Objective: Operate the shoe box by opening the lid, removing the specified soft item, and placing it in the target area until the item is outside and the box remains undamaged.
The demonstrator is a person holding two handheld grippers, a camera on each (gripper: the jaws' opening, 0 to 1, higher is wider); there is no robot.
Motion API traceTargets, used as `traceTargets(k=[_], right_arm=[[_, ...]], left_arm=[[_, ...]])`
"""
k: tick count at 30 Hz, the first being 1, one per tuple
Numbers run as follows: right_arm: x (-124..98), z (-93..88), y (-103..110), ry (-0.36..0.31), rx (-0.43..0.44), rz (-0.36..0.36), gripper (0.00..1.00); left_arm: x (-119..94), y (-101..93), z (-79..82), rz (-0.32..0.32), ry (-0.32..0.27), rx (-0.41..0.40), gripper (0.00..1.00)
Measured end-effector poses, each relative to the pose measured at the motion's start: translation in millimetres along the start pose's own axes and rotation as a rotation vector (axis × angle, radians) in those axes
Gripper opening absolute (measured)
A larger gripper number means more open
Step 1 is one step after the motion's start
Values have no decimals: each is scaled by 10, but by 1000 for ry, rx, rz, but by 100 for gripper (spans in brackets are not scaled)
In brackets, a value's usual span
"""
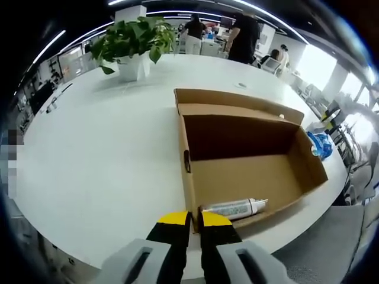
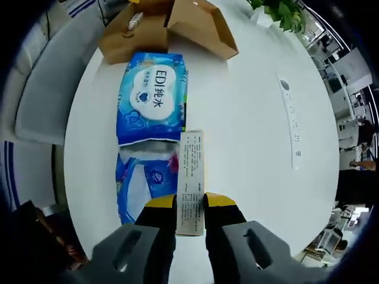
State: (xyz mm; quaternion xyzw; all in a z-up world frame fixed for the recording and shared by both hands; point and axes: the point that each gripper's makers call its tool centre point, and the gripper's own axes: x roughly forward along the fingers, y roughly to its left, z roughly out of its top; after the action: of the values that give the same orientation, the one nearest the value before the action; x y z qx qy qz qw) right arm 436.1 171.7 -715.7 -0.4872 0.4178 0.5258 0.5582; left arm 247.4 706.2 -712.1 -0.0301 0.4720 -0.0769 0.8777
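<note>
Placing stage: shoe box (image 1: 243,165) open, right gripper (image 2: 190,204) clenched on a white printed pack (image 2: 191,177)

I'd lower it flat at 12 o'clock beside the blue wipes pack (image 2: 153,97) (soft, already outside); left gripper (image 1: 195,220) nearly closed, grasping nothing, near the tube (image 1: 235,207) in the box

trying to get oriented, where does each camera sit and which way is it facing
Left gripper view: rides the left gripper, jaws shut, facing the open shoe box and the tube inside it.
Right gripper view: rides the right gripper, jaws clamping a paper slip, facing blue wipes packs.
Shared: the white table, shoe box and potted plant.
</note>
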Motion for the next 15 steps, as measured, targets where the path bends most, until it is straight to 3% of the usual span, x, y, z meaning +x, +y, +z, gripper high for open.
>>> traceTargets(k=[15], right_arm=[[194, -231, -37, 45, -17, -1, 15]], left_arm=[[2, -1, -2, 6, 15, 7, 5]])
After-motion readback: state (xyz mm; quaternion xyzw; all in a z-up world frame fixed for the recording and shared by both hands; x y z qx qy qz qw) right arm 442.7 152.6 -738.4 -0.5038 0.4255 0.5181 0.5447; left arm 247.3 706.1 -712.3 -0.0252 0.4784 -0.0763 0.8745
